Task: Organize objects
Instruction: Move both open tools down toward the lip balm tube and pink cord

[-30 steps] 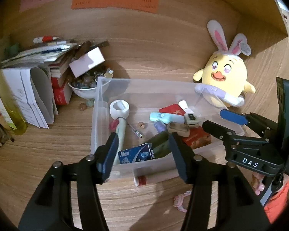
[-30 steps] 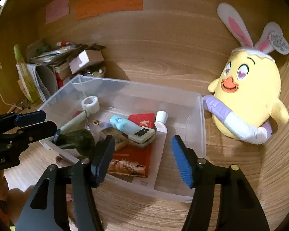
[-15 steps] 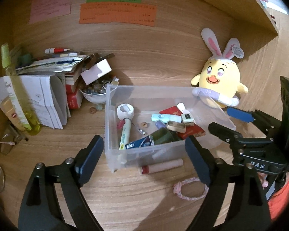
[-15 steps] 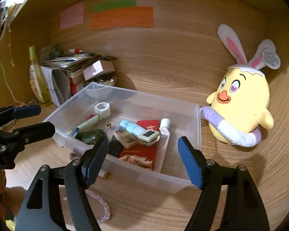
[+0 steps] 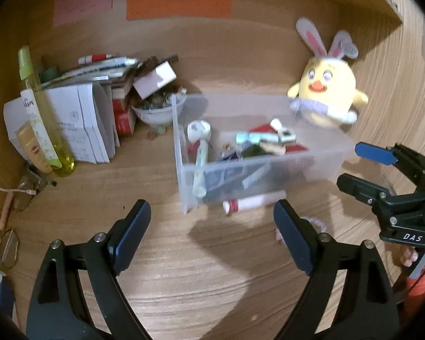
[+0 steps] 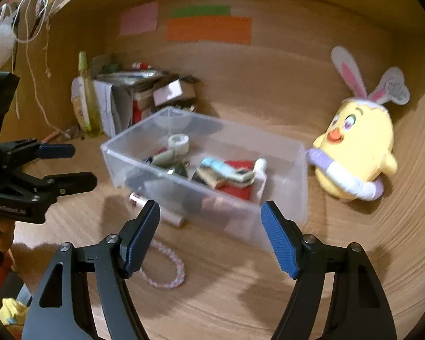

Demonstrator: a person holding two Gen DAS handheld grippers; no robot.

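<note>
With both tools hanging back from the clear plastic bin [image 5: 257,164], nothing gripped at this moment. Left gripper [image 5: 212,235]: jaws spread wide, empty, hovering over bare wood short of the bin's near wall. Right gripper [image 6: 209,235]: likewise wide open and empty, short of the bin's near right corner.

Bin contents, blurred in both views: tape roll [image 6: 179,141] toward the far left corner, a pale tube [image 5: 200,167] propped against the left wall, a light-blue tube [image 6: 218,165] and red card [image 6: 238,167] mid-bin, a small white bottle [image 6: 260,167] toward the right end. Loosely heaped, probably dropped in rather than arranged.

Still outside the bin: a white stick with red band [image 5: 253,201] lying along the near wall, touching or nearly so, cannot tell which; a pink braided loop [image 6: 163,269] on the wood nearer than the stick. Likely the remaining items to go in.

Yellow bunny-eared plush [image 6: 357,153] upright just beside the bin's right end, leaning toward the wall behind. Stack of papers and books [image 5: 82,119] and a small bowl of trinkets [image 5: 155,113] left of the bin, bowl close to its far left corner.

Judgement: wide jaw opening suits a fresh pick; stick is the closest candidate for the left gripper, loop for the right. Stick's closeness to the bin wall leaves little finger room on that side.
</note>
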